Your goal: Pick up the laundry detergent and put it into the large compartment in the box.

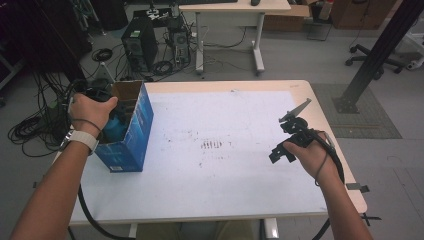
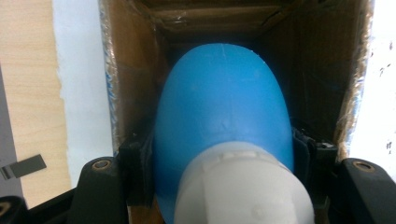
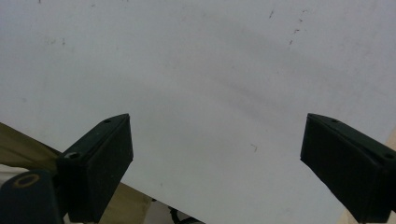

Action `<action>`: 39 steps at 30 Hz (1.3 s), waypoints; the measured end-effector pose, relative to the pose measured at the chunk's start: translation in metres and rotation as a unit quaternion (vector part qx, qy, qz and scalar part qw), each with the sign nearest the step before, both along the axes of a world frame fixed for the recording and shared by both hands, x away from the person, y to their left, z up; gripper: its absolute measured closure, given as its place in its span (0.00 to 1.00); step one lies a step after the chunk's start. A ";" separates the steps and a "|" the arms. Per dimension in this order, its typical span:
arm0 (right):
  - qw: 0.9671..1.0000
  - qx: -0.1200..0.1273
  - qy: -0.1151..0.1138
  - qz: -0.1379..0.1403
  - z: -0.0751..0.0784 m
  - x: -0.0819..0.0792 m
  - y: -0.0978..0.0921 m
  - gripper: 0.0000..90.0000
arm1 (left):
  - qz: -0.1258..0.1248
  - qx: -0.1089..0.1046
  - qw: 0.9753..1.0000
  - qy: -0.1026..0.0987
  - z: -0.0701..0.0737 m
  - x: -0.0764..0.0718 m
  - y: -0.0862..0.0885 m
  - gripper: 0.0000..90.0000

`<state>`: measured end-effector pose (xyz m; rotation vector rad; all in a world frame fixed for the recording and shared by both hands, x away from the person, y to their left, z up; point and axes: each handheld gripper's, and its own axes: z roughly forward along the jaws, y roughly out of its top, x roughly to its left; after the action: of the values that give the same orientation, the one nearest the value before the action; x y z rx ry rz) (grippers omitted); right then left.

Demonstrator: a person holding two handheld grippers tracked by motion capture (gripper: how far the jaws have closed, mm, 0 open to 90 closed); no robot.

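Bottle [image 2: 223, 116] sits clamped between left tongs [image 2: 223, 154] inside box [image 2: 135, 70].

a white sheet [image 1: 225, 150] covers most of the pale wooden table [image 1: 320, 107], with a patch of dark marks [image 1: 211, 144] near its centre. on the floor at 11 o'clock stands a black computer tower [image 1: 139, 47] among tangled cables [image 1: 30, 131]. at 12 o'clock a second desk [image 1: 235, 7]; at 2 o'clock a black post [image 1: 377, 52] and chair base [image 1: 372, 62].

Even indoor light, soft shadows; both close views slightly blurred.
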<state>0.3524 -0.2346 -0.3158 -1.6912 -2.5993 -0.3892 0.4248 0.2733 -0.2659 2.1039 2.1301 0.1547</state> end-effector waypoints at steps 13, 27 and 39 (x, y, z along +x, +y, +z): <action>1.000 -0.001 0.002 0.000 0.000 0.001 0.002 0.10 | -0.002 -0.001 1.000 0.000 -0.011 0.000 0.000 0.42; 1.000 0.000 0.002 0.002 -0.001 0.001 0.004 0.10 | -0.006 0.000 1.000 -0.001 -0.012 0.000 0.001 0.41; 1.000 -0.002 0.004 0.001 -0.001 0.000 0.004 0.10 | -0.003 -0.006 1.000 -0.003 -0.013 0.000 0.003 0.41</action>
<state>0.3523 -0.2310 -0.3172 -1.6866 -2.5979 -0.3768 0.4249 0.2763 -0.2789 2.1000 2.1161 0.1485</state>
